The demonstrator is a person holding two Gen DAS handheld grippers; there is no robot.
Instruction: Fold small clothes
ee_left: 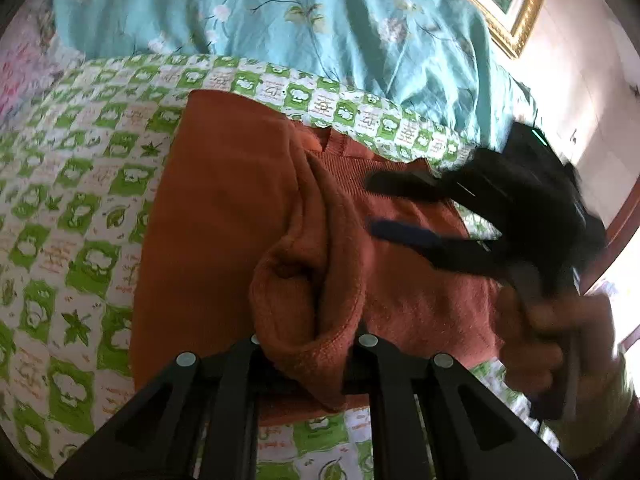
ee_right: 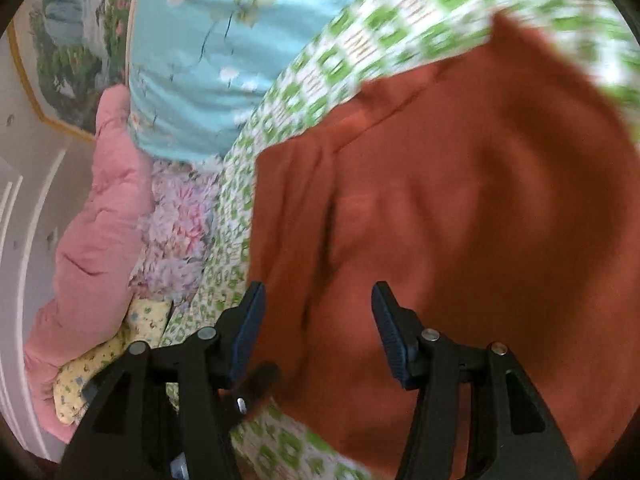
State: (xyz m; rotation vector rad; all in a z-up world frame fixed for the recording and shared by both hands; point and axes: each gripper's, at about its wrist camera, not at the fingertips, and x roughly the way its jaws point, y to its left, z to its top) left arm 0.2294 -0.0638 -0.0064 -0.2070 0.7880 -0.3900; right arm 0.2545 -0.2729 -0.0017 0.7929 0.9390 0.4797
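Note:
A rust-orange knit garment (ee_left: 224, 216) lies on a green-and-white checked bedsheet (ee_left: 72, 200). My left gripper (ee_left: 310, 344) is shut on a bunched fold of the garment, which rises between its fingers. My right gripper (ee_left: 372, 204) shows in the left wrist view, blurred, open, hovering over the garment's right part near the ribbed hem. In the right wrist view the right gripper (ee_right: 318, 312) is open above the garment (ee_right: 460, 208), with nothing between its blue pads (ee_right: 390, 332). The cloth under it lies flat with a seam.
A turquoise flowered quilt (ee_left: 300, 20) lies beyond the sheet. A gold-framed picture (ee_left: 516, 4) leans on the wall. In the right wrist view a pink quilted blanket (ee_right: 92, 240) and a floral pillow (ee_right: 180, 224) lie at the left of the bed.

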